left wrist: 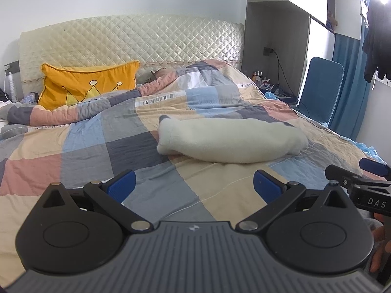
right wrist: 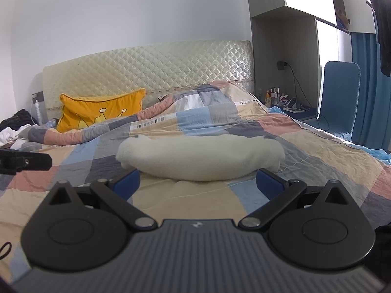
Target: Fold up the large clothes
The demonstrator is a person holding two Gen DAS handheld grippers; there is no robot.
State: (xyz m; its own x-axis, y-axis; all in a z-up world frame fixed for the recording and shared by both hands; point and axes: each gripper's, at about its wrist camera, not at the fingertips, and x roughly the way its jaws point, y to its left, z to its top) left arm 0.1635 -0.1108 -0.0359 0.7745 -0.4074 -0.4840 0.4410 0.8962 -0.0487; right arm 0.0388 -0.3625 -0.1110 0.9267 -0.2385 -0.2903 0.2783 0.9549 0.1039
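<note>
**White fleecy garment lying crosswise on a bed, ahead of two open grippers**

A bulky white fleecy garment [right wrist: 200,157], already bundled into a long roll-like shape, lies on a patchwork quilt [right wrist: 317,156] in the middle of the bed. Its long axis runs left to right, across the line of both grippers. The right gripper [right wrist: 198,185] sits nearer, almost centred on it, with the near edge just beyond its blue pads [right wrist: 127,183]. The left gripper [left wrist: 194,186] is farther back, and the garment [left wrist: 229,141] lies ahead and to its right. Both grippers have their fingers spread wide and hold nothing. A white strip on the quilt carries partly legible letters, seemingly "FASHION HOME". The right gripper's side, seen at the left camera's edge, reads "DAS". Behind sit a yellow cushion [right wrist: 100,114] with a crown drawing and a quilted headboard [right wrist: 151,68]
</note>
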